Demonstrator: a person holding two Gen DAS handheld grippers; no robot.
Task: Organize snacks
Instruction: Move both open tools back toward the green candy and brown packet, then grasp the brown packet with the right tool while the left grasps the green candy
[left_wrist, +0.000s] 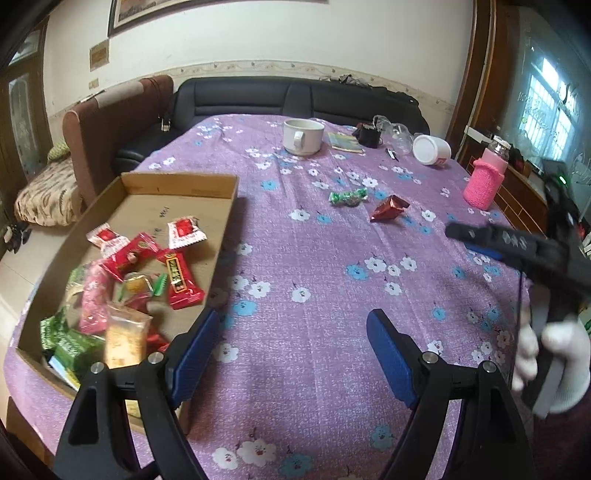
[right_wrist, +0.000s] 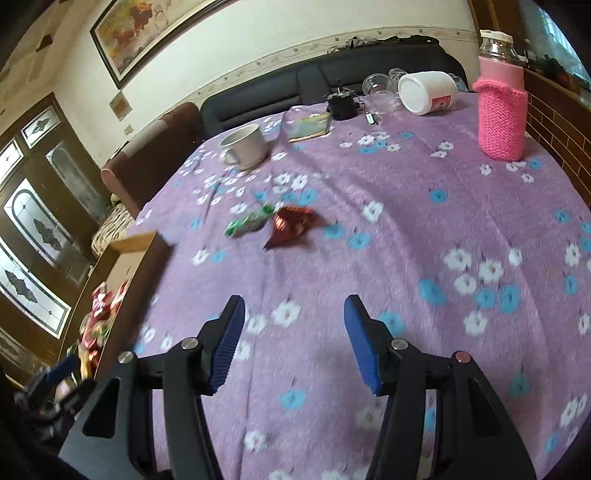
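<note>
A shallow cardboard box (left_wrist: 181, 186) at the table's left edge holds several wrapped snacks (left_wrist: 136, 280); it also shows in the right wrist view (right_wrist: 133, 243). A green-wrapped candy (left_wrist: 348, 196) (right_wrist: 248, 223) and a dark red foil snack (left_wrist: 388, 209) (right_wrist: 291, 225) lie loose on the purple floral tablecloth, mid-table. My left gripper (left_wrist: 291, 339) is open and empty, just right of the box's near corner. My right gripper (right_wrist: 293, 325) is open and empty above the cloth, short of the two loose snacks; it appears at the right in the left wrist view (left_wrist: 480, 236).
At the far side stand a white mug (left_wrist: 302, 136), a small booklet (left_wrist: 345, 142), a black object (left_wrist: 369, 134), clear plastic cups (left_wrist: 397, 134) and a tipped white jar (left_wrist: 431, 149). A bottle in a pink knitted sleeve (left_wrist: 483, 182) stands near the right edge. Sofas lie behind.
</note>
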